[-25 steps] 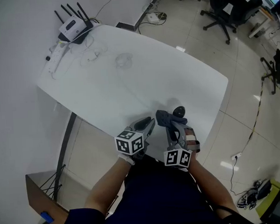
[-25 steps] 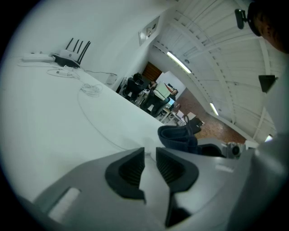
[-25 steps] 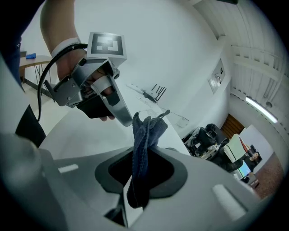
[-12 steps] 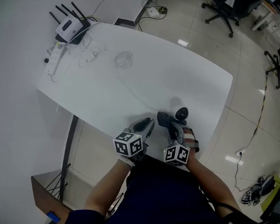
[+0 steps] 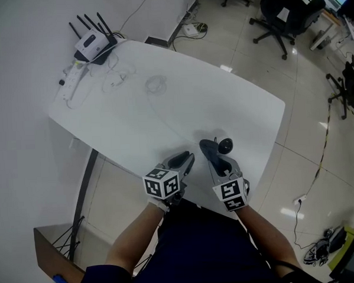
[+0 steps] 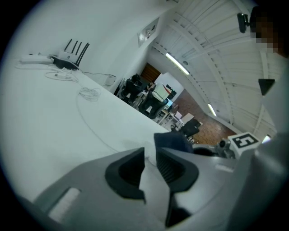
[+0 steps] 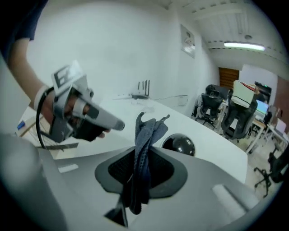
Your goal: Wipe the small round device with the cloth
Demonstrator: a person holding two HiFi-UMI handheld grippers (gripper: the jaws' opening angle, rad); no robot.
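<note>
**While the cloth (image 7: 143, 135) hangs pinched, the small round device (image 5: 225, 145) waits by the near edge of the desk (image 5: 163, 109)**

Because its pads are clamped on the dark blue cloth, the right tool (image 5: 209, 148) carries a limp, bunched strip that pokes past its tips, just short of the glossy black device. Beside it, the left tool (image 5: 187, 159) shows a narrow gap with nothing in it. Smooth and probably light, the device may skid under wiping, so steadying its lower sides looks wise.
</note>
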